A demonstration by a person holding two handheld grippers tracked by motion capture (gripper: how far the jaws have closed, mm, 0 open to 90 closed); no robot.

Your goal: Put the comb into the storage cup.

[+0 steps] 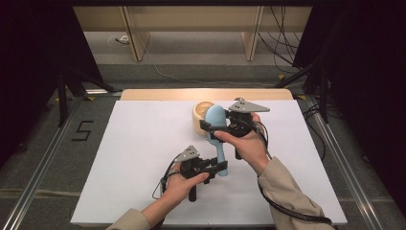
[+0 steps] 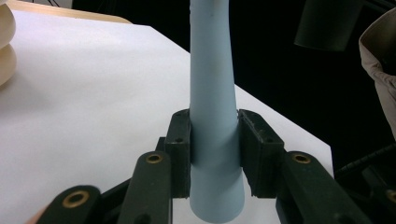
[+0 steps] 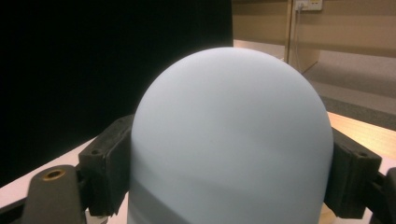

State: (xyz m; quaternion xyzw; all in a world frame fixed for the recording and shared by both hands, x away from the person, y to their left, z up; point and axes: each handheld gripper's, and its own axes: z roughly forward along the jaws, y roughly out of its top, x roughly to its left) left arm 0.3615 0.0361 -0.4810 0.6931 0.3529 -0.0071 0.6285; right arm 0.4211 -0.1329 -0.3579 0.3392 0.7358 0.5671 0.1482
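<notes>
Near the worktop's (image 1: 143, 143) front centre, left hand-held gripper (image 1: 216, 166) is clamped tight on the narrow handle end of a pale blue, smooth plastic spoon (image 1: 218, 129), held off the surface. Right hand-held gripper (image 1: 210, 128) has pads against the wide rounded bowl, just by a cream wooden bowl (image 1: 201, 112). Spoon looks light, stiff, slightly slippery; handle is the safer hold.

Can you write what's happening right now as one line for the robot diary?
left gripper: shut on handle of pale blue plastic spoon | right gripper: jaws around the spoon's rounded head, pads touching | cream ribbed bowl: behind spoon on white table
</notes>
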